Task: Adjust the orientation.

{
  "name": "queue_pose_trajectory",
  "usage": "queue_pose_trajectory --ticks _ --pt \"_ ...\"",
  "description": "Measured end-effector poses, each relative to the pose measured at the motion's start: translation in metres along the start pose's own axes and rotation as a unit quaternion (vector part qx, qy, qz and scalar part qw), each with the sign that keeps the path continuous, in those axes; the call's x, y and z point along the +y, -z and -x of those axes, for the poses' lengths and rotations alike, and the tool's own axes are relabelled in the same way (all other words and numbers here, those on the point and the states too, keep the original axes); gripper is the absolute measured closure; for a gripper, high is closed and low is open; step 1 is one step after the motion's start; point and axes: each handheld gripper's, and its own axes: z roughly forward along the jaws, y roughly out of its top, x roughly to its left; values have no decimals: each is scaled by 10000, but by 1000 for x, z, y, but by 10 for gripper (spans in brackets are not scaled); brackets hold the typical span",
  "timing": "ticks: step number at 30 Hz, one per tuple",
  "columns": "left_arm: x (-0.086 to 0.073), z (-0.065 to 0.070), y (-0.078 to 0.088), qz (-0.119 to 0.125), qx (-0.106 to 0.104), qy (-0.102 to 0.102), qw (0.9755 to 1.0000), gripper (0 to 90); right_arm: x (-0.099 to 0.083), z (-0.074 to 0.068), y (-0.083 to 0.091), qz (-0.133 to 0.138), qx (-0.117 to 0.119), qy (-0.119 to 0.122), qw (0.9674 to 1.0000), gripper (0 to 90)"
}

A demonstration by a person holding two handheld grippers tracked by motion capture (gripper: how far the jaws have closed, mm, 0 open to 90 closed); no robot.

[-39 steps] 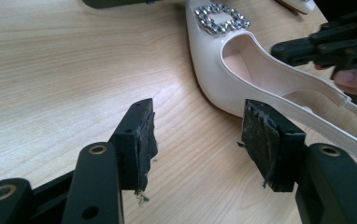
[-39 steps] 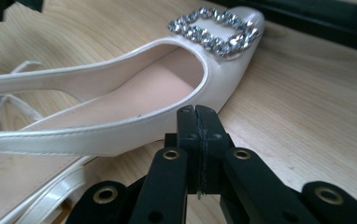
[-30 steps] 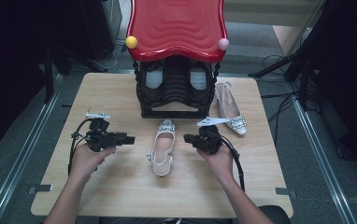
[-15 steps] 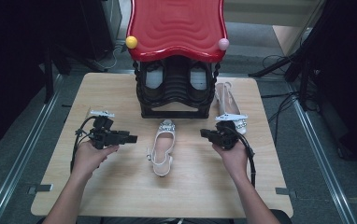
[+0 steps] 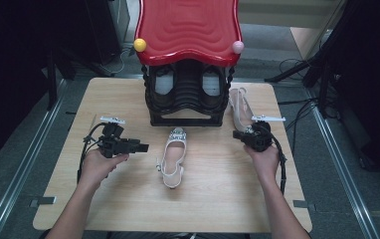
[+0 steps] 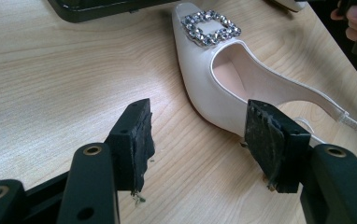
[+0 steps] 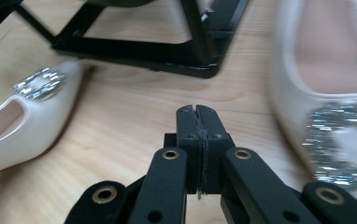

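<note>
High view puts our left tool (image 5: 143, 147) nearest, jaws wide and empty, aimed at the cream shoe (image 5: 172, 156) lying mid-worktop (image 5: 128, 199) just in front of the black rack (image 5: 186, 99). Our right tool (image 5: 236, 135) is pinched closed on nothing, beside the second shoe (image 5: 239, 103) at the rack's right. We judge the shoe light, with a stiff sole, smooth upper and a thin, fragile strap; gripping the side wall near the opening seems safest, away from the jewelled buckle (image 6: 210, 28).
</note>
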Motion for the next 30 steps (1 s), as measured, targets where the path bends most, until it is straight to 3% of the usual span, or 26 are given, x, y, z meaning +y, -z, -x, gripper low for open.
queue_pose_trajectory --ticks 15,17,27,30 --pt "-5 1 5 46 85 25 10000 420 9 31 -27 -99 -448 -197 9988 900" --pt "-7 1 5 55 93 34 9999 419 10 31 -30 -67 -408 -197 9990 900" --pt "-10 0 4 -3 93 25 10000 418 12 29 -34 -87 -635 -46 9979 900" --pt "-10 0 4 -22 102 22 9999 417 12 30 -32 -100 -711 -113 9974 900"
